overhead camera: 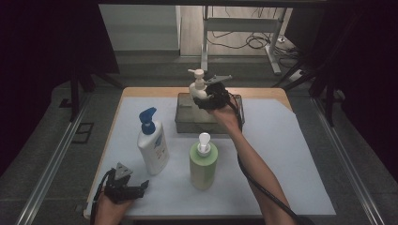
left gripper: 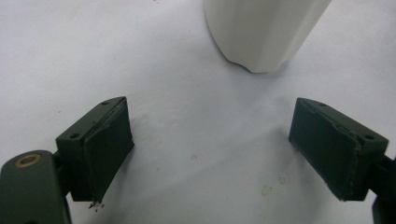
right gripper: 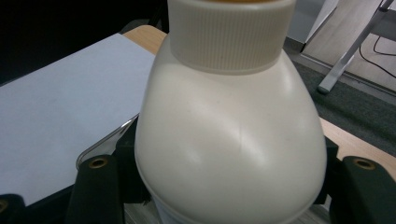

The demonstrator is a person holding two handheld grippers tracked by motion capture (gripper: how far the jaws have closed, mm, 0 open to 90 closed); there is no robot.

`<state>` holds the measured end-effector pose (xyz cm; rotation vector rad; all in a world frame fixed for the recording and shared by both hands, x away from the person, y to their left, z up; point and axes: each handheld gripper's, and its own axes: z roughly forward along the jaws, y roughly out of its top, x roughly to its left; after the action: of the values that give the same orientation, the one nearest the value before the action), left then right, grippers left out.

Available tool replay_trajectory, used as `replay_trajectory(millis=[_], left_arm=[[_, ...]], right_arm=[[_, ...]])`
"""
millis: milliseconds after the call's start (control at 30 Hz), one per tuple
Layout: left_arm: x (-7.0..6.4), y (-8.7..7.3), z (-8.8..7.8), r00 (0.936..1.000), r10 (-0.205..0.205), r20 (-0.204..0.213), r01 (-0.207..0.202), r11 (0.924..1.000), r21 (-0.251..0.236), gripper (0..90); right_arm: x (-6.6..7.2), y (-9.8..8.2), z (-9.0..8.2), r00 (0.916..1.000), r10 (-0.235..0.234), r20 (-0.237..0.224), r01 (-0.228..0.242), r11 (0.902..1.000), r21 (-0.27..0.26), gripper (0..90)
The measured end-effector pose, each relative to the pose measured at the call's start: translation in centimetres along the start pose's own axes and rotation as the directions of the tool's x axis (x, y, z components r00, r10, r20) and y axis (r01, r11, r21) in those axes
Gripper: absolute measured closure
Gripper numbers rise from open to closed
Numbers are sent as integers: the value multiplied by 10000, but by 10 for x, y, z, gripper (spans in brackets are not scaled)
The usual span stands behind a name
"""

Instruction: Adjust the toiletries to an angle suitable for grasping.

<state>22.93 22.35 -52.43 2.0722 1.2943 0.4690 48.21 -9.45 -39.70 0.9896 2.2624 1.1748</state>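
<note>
1. The right gripper [overhead camera: 208, 96] is clamped on the cream bottle [right gripper: 229, 140], one jaw on each side of its rounded shoulder, just below the ribbed collar.
2. That bottle sits over the metal tray [overhead camera: 184, 117] at the far side of the table; whether it rests in the tray or hangs just above it cannot be told.
3. The bottle looks like smooth, glossy, stiff plastic, so probably slippery on the curved shoulder; a hold lower on the straighter wall may be surer. How full it is, and so its weight, cannot be told.
4. The pump head looks like the weak part, a poor place to grip.
5. The left gripper [left gripper: 210, 154] rests wide and empty on the white sheet, the white bottle [left gripper: 261, 32] just ahead of its jaws.
6. Count: three pump bottles (cream, white with blue pump, green [overhead camera: 203, 165]), one tray, two grippers.
</note>
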Motion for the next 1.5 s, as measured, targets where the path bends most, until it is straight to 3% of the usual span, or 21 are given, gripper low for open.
replay_trajectory(millis=[667, 1133, 1500], left_arm=[[0, 0, 0, 10000, 4, -7, -4, 10000, -5, 127], [0, 0, 0, 10000, 8, -6, -8, 10000, -8, 127], [0, 0, 0, 10000, 7, -5, -7, 10000, -7, 127]], right_arm=[[-5, -14, -5, 9996, 255, -141, -253, 9995, 181, 356], [-5, -18, -8, 9992, -108, -372, 117, 9996, 264, 311], [-3, -26, -15, 9987, -408, -290, 417, 9987, 307, 284]])
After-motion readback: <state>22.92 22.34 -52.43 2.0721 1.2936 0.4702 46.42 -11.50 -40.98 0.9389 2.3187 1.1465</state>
